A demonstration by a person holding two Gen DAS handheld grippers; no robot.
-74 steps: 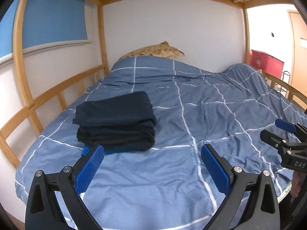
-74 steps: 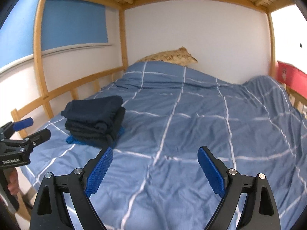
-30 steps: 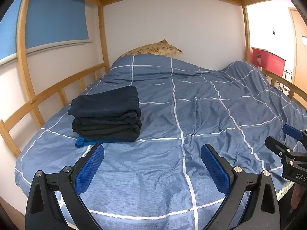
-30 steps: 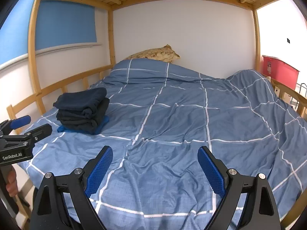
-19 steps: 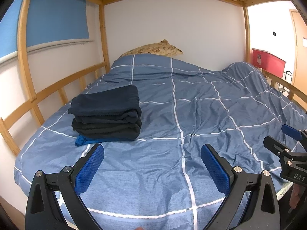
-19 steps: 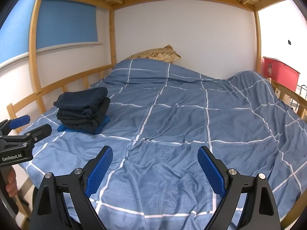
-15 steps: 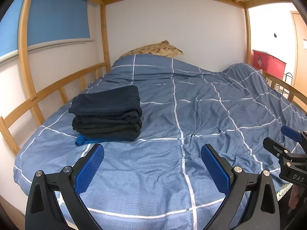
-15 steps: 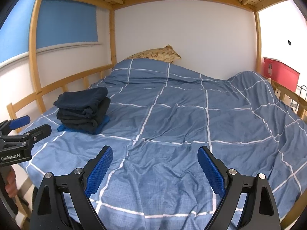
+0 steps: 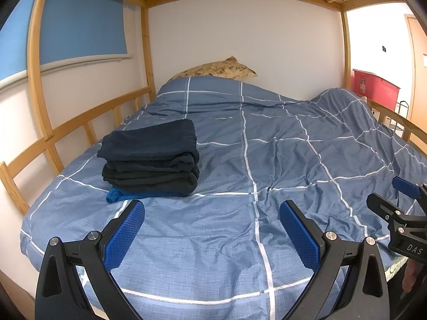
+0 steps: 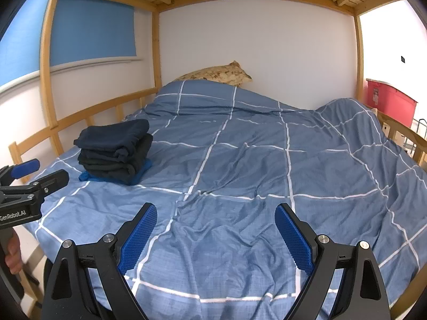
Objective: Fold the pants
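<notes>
A stack of folded dark pants (image 9: pixel 150 157) lies on the left side of the bed, with a bright blue garment (image 9: pixel 114 195) at the bottom. It also shows in the right wrist view (image 10: pixel 116 150). My left gripper (image 9: pixel 210 213) is open and empty above the near part of the duvet, just in front of the stack. My right gripper (image 10: pixel 214 213) is open and empty over the near middle of the bed. Each gripper shows at the edge of the other's view: the right one (image 9: pixel 397 200), the left one (image 10: pixel 37 173).
A blue checked duvet (image 9: pixel 280 160) covers the bed, bunched up at the far right. A patterned pillow (image 9: pixel 216 70) lies at the head. Wooden rails (image 9: pixel 53 138) run along the left side and a rail (image 10: pixel 405 133) on the right. A red bin (image 10: pixel 389 101) stands beyond.
Both grippers pulled back from the stack toward the foot of the bed, then stayed nearly still. Both stayed open. The stack has not moved.
</notes>
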